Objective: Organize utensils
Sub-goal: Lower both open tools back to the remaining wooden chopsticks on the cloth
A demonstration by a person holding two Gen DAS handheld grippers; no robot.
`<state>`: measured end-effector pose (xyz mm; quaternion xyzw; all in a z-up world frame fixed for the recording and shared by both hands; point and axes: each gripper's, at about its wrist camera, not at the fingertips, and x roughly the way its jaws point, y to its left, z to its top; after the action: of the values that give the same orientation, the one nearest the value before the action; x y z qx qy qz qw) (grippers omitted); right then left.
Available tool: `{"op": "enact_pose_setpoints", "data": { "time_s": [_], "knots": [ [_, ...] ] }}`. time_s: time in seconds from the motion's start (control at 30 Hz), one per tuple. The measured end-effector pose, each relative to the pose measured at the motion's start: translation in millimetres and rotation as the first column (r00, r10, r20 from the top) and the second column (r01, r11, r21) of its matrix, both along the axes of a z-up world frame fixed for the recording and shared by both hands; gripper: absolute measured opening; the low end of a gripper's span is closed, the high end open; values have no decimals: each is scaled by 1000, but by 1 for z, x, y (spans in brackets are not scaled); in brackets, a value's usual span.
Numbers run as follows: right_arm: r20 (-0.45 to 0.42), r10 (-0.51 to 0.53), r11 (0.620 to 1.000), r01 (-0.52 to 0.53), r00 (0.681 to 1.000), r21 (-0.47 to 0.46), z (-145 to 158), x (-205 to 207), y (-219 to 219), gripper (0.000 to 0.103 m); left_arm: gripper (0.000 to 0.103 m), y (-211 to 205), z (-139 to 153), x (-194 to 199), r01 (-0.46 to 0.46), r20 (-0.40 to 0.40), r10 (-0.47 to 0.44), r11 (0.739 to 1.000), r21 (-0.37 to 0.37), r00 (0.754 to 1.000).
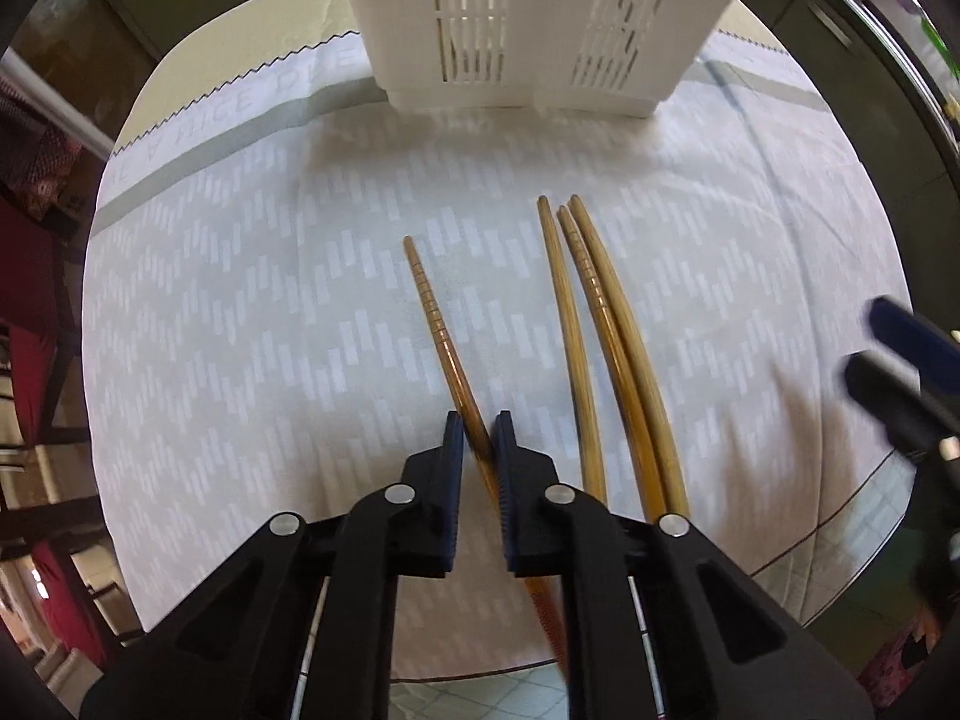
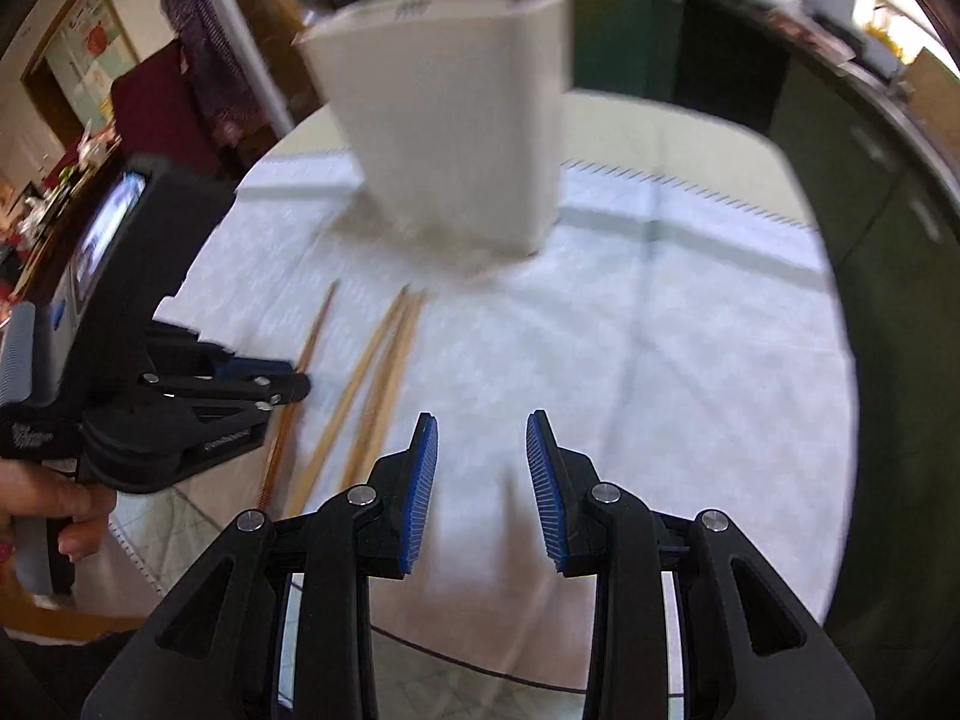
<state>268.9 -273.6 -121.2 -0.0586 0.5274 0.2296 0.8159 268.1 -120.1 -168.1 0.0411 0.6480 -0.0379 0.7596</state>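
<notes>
A cloth (image 1: 240, 312) covers the bench. On it, at the far side, stands the utensil holder (image 1: 516, 24). Nearer lie three chopsticks (image 1: 606, 348) close together, with a single chopstick (image 1: 435, 318) left of them, its near end between the left gripper (image 1: 478, 429) jaws, apparently touching both.

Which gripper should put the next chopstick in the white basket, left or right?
Probably left. The left gripper is already shut on the lone chopstick, with the white basket right ahead. The right gripper is open over bare cloth, holding nothing, off to the side of the three chopsticks.
</notes>
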Motion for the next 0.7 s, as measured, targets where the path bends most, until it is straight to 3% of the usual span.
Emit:
{"op": "enact_pose_setpoints", "data": {
  "time_s": [0.2,0.33,0.7],
  "knots": [
    [-107,51,999,-50,993,12,-26,9,37,30,10,13,-2,-4,18,5,-18,999,44,1000],
    [-119,43,999,-46,992,-22,-33,14,50,23,10,25,-3,-9,13,12,-13,999,44,1000],
    [-130,13,993,-28,991,-117,-48,27,75,21,10,31,-4,-10,20,26,-21,999,28,999]
  ]
}}
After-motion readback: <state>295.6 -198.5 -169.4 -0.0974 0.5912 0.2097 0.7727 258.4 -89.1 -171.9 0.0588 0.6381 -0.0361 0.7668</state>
